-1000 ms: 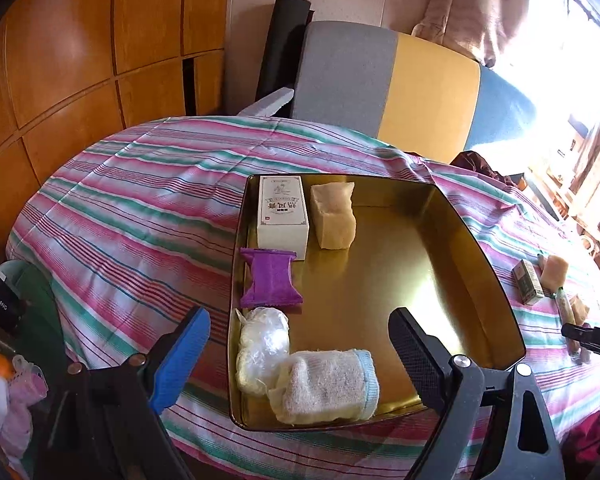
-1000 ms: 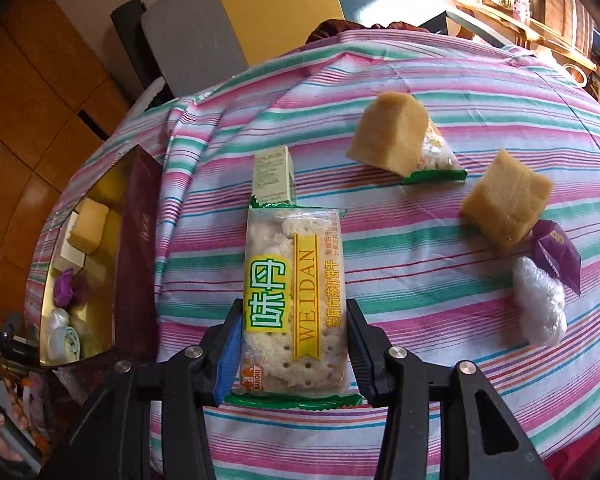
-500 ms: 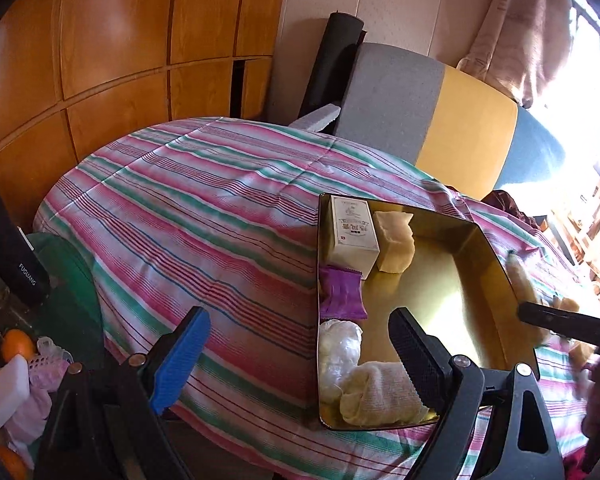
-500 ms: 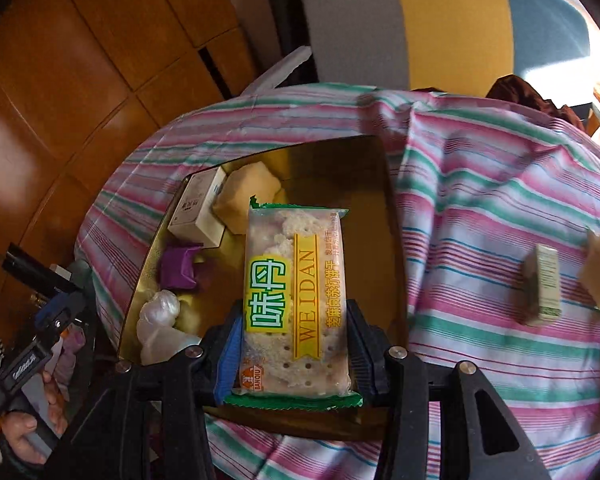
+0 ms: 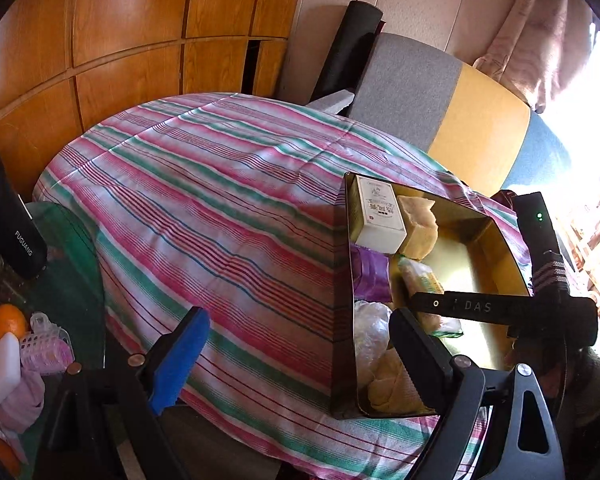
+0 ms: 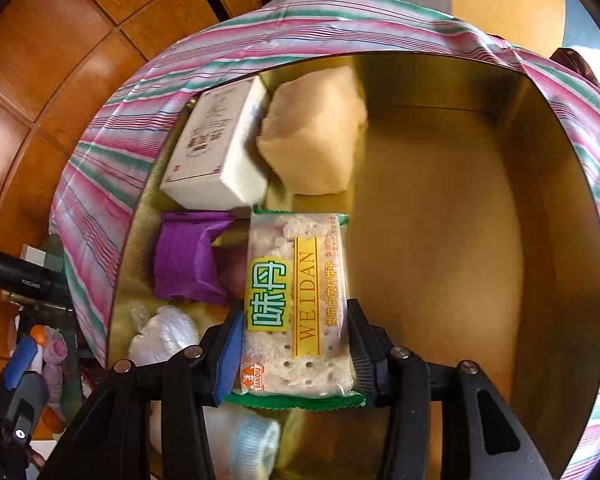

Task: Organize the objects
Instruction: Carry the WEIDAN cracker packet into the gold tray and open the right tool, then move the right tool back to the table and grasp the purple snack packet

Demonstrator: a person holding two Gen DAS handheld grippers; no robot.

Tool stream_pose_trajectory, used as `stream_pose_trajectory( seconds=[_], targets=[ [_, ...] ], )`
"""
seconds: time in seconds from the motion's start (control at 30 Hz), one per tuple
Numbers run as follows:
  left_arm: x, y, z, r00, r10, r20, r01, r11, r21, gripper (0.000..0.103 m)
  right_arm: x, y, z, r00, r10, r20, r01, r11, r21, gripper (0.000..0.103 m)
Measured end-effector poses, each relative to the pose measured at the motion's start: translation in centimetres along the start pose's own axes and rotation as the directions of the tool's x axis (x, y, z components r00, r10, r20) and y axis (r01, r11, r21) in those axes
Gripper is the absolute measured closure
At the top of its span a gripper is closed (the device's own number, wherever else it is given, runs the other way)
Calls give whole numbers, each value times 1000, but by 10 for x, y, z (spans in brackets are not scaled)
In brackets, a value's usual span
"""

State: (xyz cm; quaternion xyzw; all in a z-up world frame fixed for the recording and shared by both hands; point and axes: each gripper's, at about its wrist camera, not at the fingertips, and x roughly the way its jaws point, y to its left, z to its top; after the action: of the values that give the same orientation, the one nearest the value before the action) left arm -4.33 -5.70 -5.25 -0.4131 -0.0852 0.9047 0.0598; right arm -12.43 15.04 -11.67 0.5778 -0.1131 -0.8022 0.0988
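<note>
Cracker pack (image 6: 296,308) sits between the right gripper (image 6: 294,354) jaws, which are opening, over the gold tin (image 6: 540,92). Purple packet (image 6: 188,260) at nine o'clock, white box (image 6: 216,152) at eleven. Left gripper (image 5: 296,360) hangs wide open, empty, over the striped desk (image 5: 204,208).

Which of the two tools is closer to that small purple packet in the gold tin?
Right. The right tool is inside the tin beside the purple packet; the left tool hangs outside over the striped cloth.
</note>
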Motion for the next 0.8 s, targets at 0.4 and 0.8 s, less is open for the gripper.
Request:
stream_pose_trajectory(
  seconds=[0.4, 0.8],
  targets=[
    [-11, -21, 0, 1000, 3, 30, -5, 997, 71, 11, -29, 1, -20, 995, 74, 63, -73, 997, -23, 53],
    [-22, -58, -6, 999, -18, 49, 10, 985, 171, 11, -102, -41, -64, 968, -67, 244, 78, 996, -37, 53]
  ],
)
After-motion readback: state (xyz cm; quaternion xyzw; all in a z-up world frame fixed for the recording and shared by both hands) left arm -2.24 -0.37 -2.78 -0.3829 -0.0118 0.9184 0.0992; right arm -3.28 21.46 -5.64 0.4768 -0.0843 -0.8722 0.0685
